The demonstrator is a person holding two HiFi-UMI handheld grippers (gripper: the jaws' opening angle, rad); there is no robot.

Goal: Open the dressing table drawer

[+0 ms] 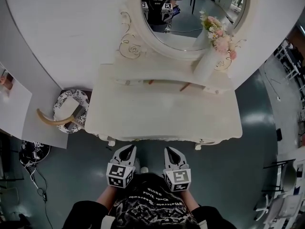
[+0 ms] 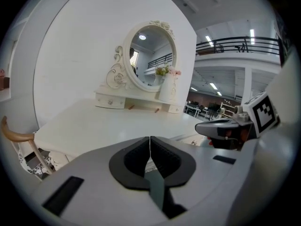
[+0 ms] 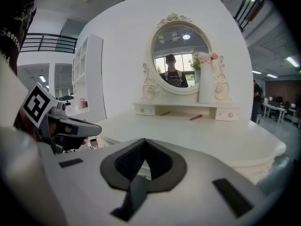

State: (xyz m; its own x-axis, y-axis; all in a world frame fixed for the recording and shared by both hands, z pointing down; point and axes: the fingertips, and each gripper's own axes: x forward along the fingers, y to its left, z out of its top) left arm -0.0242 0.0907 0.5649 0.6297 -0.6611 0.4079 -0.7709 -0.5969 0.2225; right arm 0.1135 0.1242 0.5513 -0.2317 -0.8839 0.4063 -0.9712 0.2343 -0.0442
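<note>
- Holding my left gripper [image 1: 127,147] at the lower centre of the head view, jaws clenched together with nothing between them; it hangs just short of the table's front edge, not touching it.
- Right gripper [image 1: 171,150]: just beside the left one, on its right, jaws likewise pressed together and empty.
- Dressing table [image 1: 162,116]: cream white, filling mid-frame; its broad bare top lies beyond both grippers.
- Chair [image 1: 70,109]: patterned round seat and curved wooden back, at the table's left end, mid-left of the frame.
- Brown stick [image 1: 185,86] and shorter stick [image 1: 150,81]: lying on the top, against the raised back shelf.
- Left drawer [image 3: 144,109] and right drawer [image 3: 229,114]: small, one knob each, set at the two ends of the back shelf; both fronts sit flush, closed, well apart from my grippers.
- Vase [image 1: 206,63]: white, upright on the shelf's right part, holding pink flowers [image 1: 218,35].
- Oval mirror [image 1: 190,18]: scroll-framed, at the top of the frame, backed by a white wall.
</note>
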